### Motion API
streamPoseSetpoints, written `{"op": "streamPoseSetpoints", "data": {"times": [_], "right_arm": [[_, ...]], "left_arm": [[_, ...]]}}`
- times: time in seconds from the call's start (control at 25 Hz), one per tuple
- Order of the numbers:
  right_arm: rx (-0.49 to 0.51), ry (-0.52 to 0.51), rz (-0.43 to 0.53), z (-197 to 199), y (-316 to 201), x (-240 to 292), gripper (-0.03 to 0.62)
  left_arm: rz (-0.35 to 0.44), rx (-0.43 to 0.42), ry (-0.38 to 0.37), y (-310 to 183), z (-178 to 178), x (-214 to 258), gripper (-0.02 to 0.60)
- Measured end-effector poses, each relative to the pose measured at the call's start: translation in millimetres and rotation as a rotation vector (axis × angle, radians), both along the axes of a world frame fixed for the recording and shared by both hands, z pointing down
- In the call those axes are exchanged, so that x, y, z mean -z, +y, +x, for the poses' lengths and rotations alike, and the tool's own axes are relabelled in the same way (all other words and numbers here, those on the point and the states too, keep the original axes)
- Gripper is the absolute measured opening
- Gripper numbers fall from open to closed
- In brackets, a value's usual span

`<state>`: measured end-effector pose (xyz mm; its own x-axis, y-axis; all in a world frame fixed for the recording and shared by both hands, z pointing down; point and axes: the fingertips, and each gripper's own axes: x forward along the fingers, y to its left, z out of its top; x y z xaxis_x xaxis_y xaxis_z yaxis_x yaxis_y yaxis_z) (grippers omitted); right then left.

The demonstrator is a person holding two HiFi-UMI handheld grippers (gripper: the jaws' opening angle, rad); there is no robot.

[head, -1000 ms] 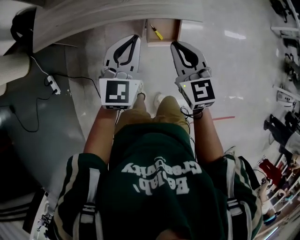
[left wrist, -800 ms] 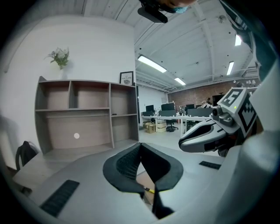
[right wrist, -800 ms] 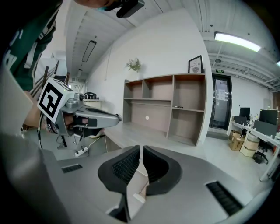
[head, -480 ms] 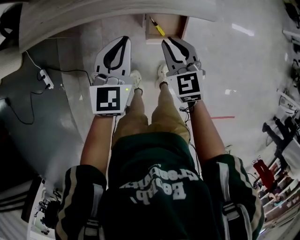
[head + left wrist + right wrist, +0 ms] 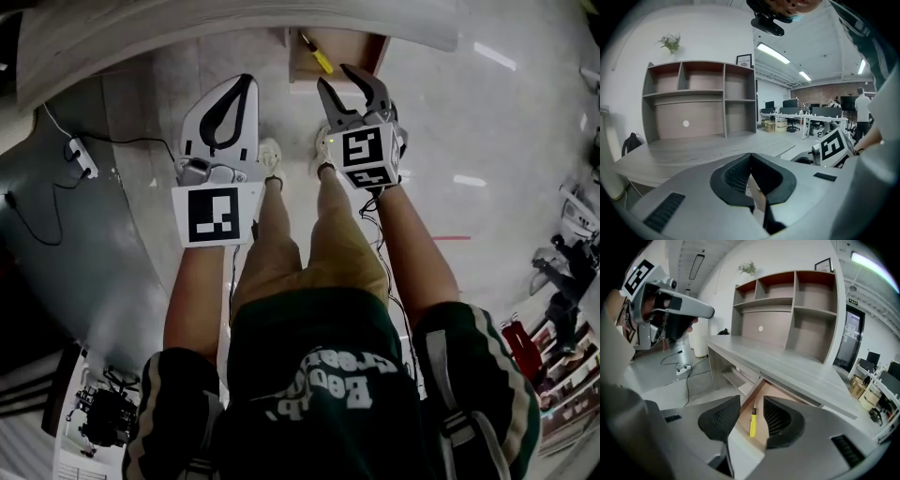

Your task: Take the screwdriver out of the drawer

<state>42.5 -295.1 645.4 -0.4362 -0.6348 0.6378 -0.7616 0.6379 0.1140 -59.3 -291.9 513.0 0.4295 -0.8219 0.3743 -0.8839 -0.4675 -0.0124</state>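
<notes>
R gripper (image 5: 752,401): jaws opening, already well apart, nothing pressed btw the pads. It hangs above the open drawer (image 5: 761,430), not touching it. Seen through the gap btw the jaws, the screwdriver (image 5: 752,425) lies on the drawer's wood-coloured floor: yellow handle nearer the gripper, black collar and thin metal shaft pointing toward the desk (image 5: 787,366). In the head view the drawer sticks out from under the desk edge, w/ the screwdriver diagonal in it.

L gripper (image 5: 751,153): jaws closed, tips meeting, holding nothing. It sits beside the R one, to the left of the drawer.

At the back of the desk stands a shelf unit (image 5: 797,310) w/ open compartments, a small plant (image 5: 670,43) and a framed sign (image 5: 744,60) on top; the sign's print is too small to read. A white power strip (image 5: 77,155) w/ a black cable lies on the floor left of the desk.

Writing: the person's green shirt (image 5: 328,375) has white lettering, upside down in the head view; part looks like "Belab", the rest is unclear. Each gripper's cube bears a black-and-white square marker.
</notes>
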Motion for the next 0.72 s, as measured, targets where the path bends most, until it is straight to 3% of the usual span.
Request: {"op": "streamPoseSetpoints", "data": {"times": [0.24, 0.72], "right_arm": [[-0.003, 0.048, -0.027, -1, -25, -55, 0.172], [-0.027, 0.102, -0.152, -6, -37, -146, 0.181]], "left_arm": [[-0.011, 0.013, -0.018, -9, -2, -31, 0.018], [-0.041, 0.048, 0.019, -19, -4, -65, 0.018]]}}
